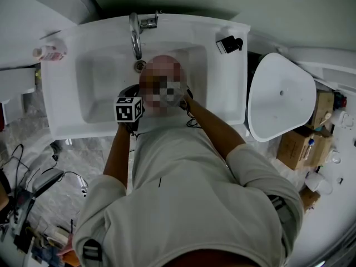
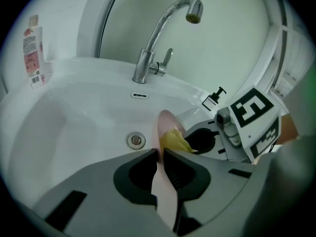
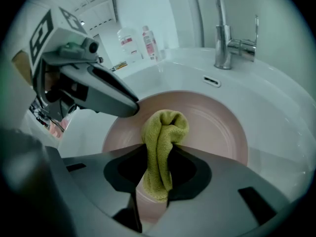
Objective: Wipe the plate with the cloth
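Over the white sink [image 1: 94, 88], head view: person's head [image 1: 161, 65] in the way, covering the basin centre and both sets of jaws. Around the basin: chrome faucet [image 2: 158, 38] on the back rim, overflow slot [image 2: 139, 95] below it, drain [image 2: 136, 140] in the floor, labelled bottle [image 2: 32, 51] on the left ledge, black-topped dispenser [image 2: 215, 98] on the right ledge. Right of the sink: white toilet [image 1: 278, 93], cardboard boxes [image 1: 300, 143] beyond it. Inside the basin: pink plate [image 2: 165, 122] held on edge, near the drain. Left gripper [image 2: 160, 154] clamped on the plate rim, one jaw on each face. Right gripper [image 3: 159, 149] pinched tight on the yellow-green cloth [image 3: 163, 127], bunched end against the plate face, near the left gripper's jaw.
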`<state>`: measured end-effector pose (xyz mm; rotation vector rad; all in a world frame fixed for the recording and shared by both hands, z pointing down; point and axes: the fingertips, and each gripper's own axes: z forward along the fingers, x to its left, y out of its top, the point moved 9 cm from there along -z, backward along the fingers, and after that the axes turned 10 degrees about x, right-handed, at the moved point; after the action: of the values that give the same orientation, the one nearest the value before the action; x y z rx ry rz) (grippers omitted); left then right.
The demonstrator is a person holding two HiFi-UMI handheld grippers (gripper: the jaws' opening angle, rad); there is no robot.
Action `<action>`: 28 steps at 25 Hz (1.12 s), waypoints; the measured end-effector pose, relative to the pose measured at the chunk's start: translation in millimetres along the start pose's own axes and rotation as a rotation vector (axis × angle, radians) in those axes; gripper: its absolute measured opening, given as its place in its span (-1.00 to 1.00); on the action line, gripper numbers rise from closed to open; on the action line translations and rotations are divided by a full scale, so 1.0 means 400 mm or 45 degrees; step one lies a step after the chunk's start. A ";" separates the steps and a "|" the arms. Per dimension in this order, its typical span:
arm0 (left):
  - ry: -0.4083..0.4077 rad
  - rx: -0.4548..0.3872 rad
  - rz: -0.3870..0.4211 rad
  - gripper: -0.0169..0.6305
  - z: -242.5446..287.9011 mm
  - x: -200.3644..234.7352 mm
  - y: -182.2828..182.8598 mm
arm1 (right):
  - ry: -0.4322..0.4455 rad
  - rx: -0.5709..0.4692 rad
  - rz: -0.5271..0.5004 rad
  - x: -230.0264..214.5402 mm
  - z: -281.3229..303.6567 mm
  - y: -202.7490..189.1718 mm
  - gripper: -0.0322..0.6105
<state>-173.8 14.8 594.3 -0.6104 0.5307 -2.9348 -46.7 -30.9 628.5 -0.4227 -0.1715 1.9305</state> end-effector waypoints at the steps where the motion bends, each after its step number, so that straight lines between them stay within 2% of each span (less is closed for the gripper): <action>1: 0.002 0.004 -0.001 -0.78 0.001 0.002 -0.001 | 0.011 0.011 -0.023 0.012 0.005 -0.006 -0.54; 10: 0.002 0.017 -0.026 -0.78 0.004 0.014 -0.014 | 0.083 0.154 -0.052 0.034 0.039 -0.082 -0.54; 17: 0.000 0.020 -0.046 -0.78 0.000 0.022 -0.026 | 0.083 0.311 0.019 0.006 0.055 -0.157 -0.54; 23: -0.003 0.015 -0.046 -0.79 0.004 0.022 -0.024 | 0.079 0.382 0.228 -0.028 0.063 -0.179 -0.54; 26: -0.007 0.017 -0.044 -0.79 0.008 0.018 -0.023 | 0.032 0.354 0.328 -0.059 0.068 -0.178 -0.54; 28: -0.016 0.017 -0.044 -0.79 0.010 0.015 -0.022 | 0.009 0.337 0.439 -0.079 0.061 -0.182 -0.54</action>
<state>-177.9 20.9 603.3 -0.6422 0.5035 -2.9625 18.0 -29.6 680.7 -0.2949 0.1729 2.2520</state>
